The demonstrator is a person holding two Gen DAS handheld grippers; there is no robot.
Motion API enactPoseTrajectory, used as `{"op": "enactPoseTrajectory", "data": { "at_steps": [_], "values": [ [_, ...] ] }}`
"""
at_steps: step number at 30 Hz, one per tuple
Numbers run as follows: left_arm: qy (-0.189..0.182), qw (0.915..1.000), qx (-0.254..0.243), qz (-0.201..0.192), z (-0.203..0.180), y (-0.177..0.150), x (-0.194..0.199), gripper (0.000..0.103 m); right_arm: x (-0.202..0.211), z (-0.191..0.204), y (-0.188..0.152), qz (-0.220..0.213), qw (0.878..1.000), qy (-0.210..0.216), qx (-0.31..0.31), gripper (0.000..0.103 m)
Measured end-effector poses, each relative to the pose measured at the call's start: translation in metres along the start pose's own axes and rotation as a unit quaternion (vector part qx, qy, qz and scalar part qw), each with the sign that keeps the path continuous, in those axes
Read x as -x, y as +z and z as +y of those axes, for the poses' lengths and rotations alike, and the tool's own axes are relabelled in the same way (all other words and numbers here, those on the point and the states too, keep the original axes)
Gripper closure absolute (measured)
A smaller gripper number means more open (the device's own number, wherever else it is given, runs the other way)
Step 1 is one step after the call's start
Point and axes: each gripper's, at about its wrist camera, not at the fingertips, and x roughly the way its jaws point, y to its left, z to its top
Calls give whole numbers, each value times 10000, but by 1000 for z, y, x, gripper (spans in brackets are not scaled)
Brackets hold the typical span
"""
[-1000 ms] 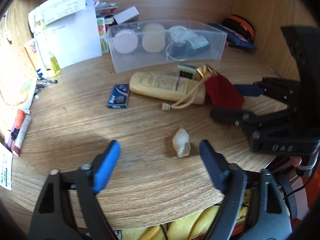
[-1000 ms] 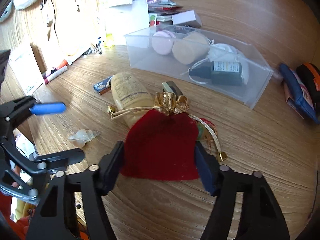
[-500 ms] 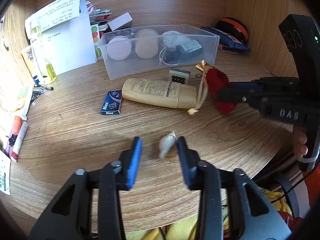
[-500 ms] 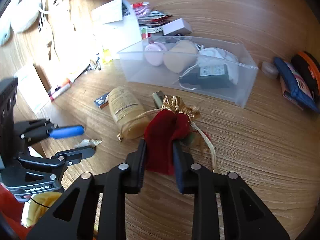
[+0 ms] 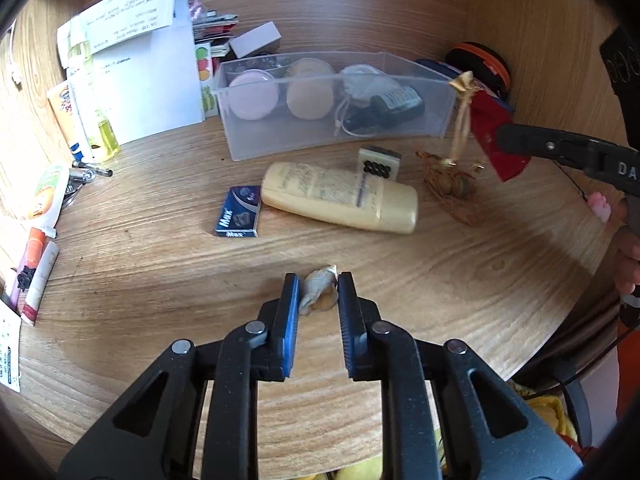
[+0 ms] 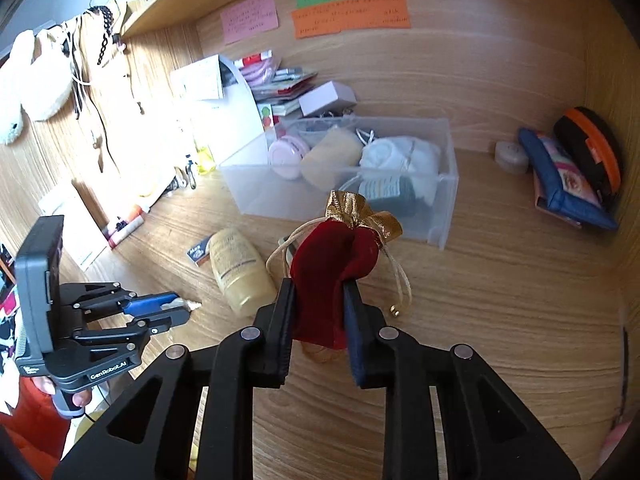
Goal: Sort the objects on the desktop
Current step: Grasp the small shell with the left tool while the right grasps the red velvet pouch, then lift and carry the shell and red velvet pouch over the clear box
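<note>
My left gripper (image 5: pixel 318 292) is shut on a small pale seashell (image 5: pixel 318 290), low over the wooden desk (image 5: pixel 160 280). My right gripper (image 6: pixel 318 292) is shut on a red velvet pouch (image 6: pixel 332 264) with a gold ribbon top, lifted above the desk; the pouch also shows in the left wrist view (image 5: pixel 494 136), near the right end of the clear plastic bin (image 5: pixel 336 120). The bin (image 6: pixel 440 200) holds round pads, a white pouch and a dark bottle. A cream lotion bottle (image 5: pixel 340 196), a blue Max box (image 5: pixel 239 218) and a domino tile (image 5: pixel 378 162) lie before the bin.
A brown tassel charm (image 5: pixel 448 184) lies where the pouch was. White paper stand (image 5: pixel 140 72), tubes and pens (image 5: pixel 36 240) at the left. Blue case (image 6: pixel 560 184) and orange-black disc (image 6: pixel 592 152) at the right wall. Sticky notes (image 6: pixel 352 16) on the back wall.
My left gripper closed fully onto the seashell. My right gripper lifted the red pouch off the desk toward the bin, uncovering the brown tassel charm.
</note>
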Motion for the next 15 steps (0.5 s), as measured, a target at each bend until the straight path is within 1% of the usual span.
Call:
{"op": "enactPoseTrajectory", "data": {
  "at_steps": [6, 15],
  "values": [
    [-50, 9998, 127, -172, 5, 13, 8, 85, 6, -4, 11, -98, 9999, -38, 80, 82],
    [12, 9986, 247, -468, 18, 45, 21, 85, 9, -7, 28, -252, 9996, -32, 114, 82]
  ]
}}
